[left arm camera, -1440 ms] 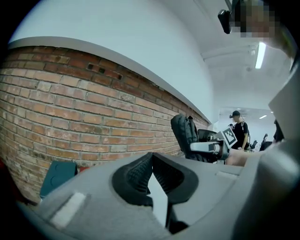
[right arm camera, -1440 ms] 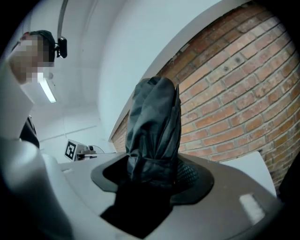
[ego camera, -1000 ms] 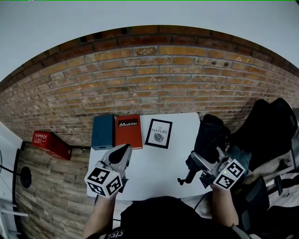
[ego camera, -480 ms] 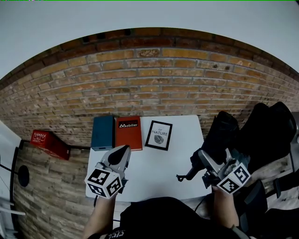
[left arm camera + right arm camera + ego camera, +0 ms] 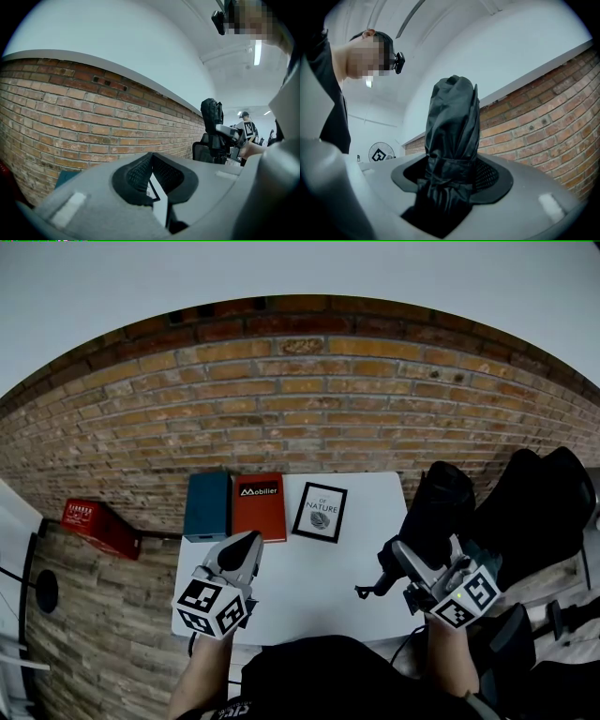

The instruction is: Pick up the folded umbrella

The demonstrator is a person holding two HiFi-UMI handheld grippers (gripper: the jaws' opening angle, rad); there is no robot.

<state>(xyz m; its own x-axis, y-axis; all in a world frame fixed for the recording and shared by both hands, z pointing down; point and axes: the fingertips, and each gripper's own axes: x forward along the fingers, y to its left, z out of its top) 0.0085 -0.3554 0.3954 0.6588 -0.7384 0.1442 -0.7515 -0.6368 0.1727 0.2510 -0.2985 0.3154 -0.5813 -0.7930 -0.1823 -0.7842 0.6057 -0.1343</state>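
Observation:
The folded umbrella (image 5: 441, 507) is black, wrapped in its sleeve, with a strap tied round its lower part. My right gripper (image 5: 405, 557) is shut on it above the right edge of the white table (image 5: 309, 587). Its handle end (image 5: 368, 592) sticks out to the left over the table. In the right gripper view the umbrella (image 5: 452, 117) rises straight up between the pads of the right gripper (image 5: 450, 180). My left gripper (image 5: 246, 545) hovers over the table's left part, shut and holding nothing; the left gripper view shows the left gripper (image 5: 151, 161) with its tips meeting.
At the table's far edge lie a teal book (image 5: 207, 504), a red-orange book (image 5: 259, 505) and a framed print (image 5: 320, 512). A brick wall stands behind. A red box (image 5: 94, 524) lies on the floor at left. Dark chairs and bags (image 5: 539, 507) crowd the right.
My right gripper has risen with the umbrella and rolled a little, so the umbrella's body now stands further right and higher. The left gripper has kept still.

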